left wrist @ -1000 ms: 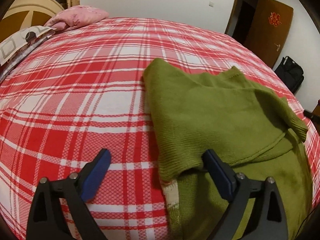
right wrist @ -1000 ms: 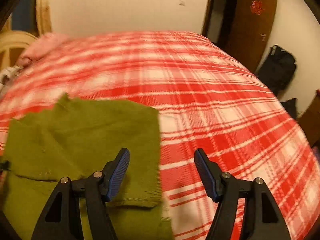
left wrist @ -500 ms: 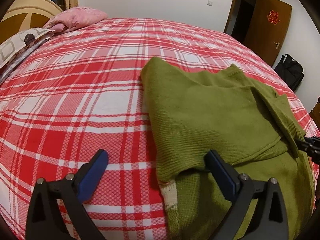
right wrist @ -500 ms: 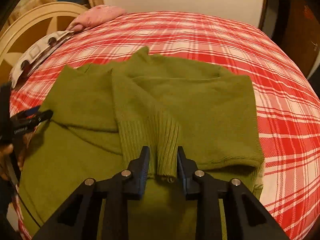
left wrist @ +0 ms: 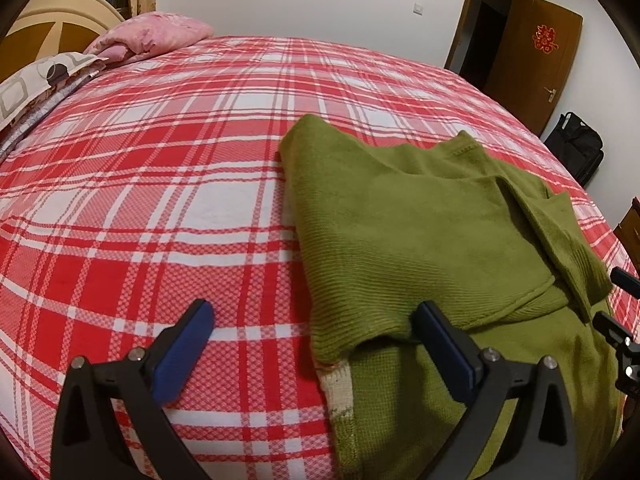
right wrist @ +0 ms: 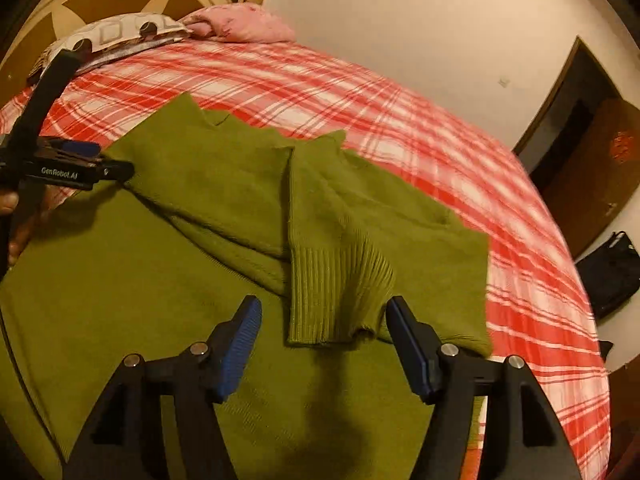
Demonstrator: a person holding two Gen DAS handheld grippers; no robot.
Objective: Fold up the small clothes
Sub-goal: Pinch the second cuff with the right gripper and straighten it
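Observation:
A green knit sweater lies flat on the red plaid bed, with both sleeves folded in over its body. My left gripper stands open at the sweater's left folded edge, its right finger against the fold. In the right wrist view my right gripper hovers over the sweater. Its jaws are opening, and the ribbed sleeve cuff lies just ahead of them, untouched by the pads. The left gripper shows at that view's left edge.
A pink pillow and a patterned cover lie by the round headboard. A brown door and a black bag are past the bed's right side. A person's hand holds the left gripper.
My right gripper swung left over the sweater, shut on the sleeve cuff, then rolled and let it go; the cuff now lies on the sweater's body. The left gripper stayed put.

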